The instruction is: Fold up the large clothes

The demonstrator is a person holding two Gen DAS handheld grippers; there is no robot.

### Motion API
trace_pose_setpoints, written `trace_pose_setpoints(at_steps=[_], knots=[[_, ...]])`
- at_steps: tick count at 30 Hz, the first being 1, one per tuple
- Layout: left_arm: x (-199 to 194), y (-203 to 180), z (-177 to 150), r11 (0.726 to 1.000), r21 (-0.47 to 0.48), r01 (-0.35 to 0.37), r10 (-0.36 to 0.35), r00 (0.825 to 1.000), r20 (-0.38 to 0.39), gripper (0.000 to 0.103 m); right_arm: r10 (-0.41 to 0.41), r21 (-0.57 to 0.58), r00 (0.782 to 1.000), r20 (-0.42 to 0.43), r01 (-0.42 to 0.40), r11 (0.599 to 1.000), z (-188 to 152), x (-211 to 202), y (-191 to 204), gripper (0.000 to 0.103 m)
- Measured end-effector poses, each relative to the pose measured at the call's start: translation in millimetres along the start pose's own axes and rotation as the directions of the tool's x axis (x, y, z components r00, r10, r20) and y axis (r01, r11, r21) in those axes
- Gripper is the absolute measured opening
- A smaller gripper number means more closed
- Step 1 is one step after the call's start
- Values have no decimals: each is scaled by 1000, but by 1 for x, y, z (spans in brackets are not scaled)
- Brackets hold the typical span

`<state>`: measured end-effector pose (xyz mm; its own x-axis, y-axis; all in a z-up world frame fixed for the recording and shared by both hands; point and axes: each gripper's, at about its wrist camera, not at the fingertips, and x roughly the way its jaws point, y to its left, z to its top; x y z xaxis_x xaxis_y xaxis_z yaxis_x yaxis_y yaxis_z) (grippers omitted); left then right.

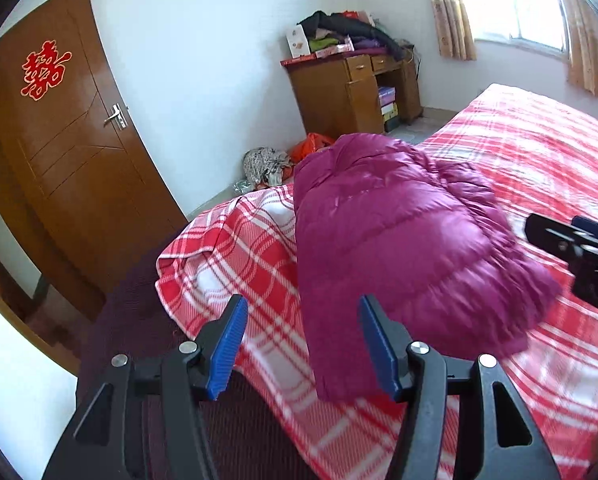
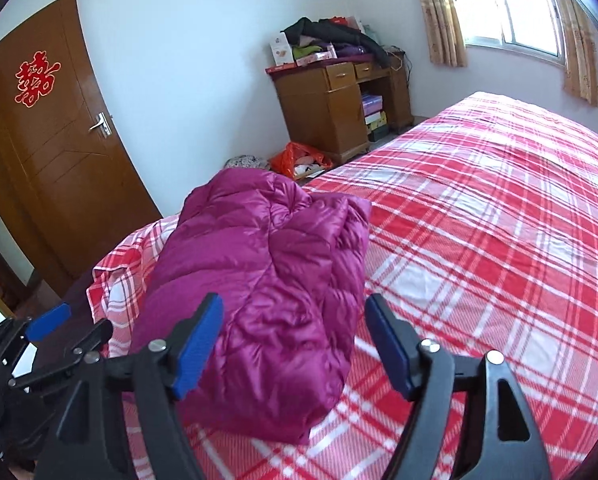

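A magenta quilted down jacket (image 1: 399,232) (image 2: 267,264) lies folded into a thick bundle near the corner of a bed with a red and white plaid sheet (image 1: 539,152) (image 2: 499,220). My left gripper (image 1: 302,320) is open and hangs just short of the jacket's near edge, its blue pads clear of the fabric. My right gripper (image 2: 295,312) is open wide above the bundle's near end, with nothing pressed between its pads. At the right edge of the left wrist view is the right gripper (image 1: 571,248). The left gripper (image 2: 51,328) sits at the lower left of the right wrist view.
A brown door (image 1: 79,152) with a red paper cutout stands at the left. A wooden desk (image 1: 339,92) piled with clothes and boxes is against the far wall. An orange bag (image 2: 299,158) and a rag lie on the floor. A curtained window (image 2: 511,8) is at the upper right.
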<state>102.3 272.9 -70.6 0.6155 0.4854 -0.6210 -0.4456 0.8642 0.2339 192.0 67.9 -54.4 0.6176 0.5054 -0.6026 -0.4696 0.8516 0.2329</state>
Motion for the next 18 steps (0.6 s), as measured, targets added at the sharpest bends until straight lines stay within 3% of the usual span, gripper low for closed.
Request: trace_pose_setpoints(at_steps=[10,12,15,18], knots=[[-66,11,-35,998,-31,47,-45,997,58,65,-60,-10,997,57,61,998,-39,-60,11,87],[-75,12,-37,999,-36,40,-37,997,75,67,-76,-12,994,79,78,997,-43,-73,13,88],[-85,10,-37,999,-49,18,-14,997,72,76,-87,-11,989,119,89,996,-47,-92,16,91],[-98,11,-38,998,-53,46,-40,992,120,76,-96,-20,981,170,101,995,-45,-111,21,93]])
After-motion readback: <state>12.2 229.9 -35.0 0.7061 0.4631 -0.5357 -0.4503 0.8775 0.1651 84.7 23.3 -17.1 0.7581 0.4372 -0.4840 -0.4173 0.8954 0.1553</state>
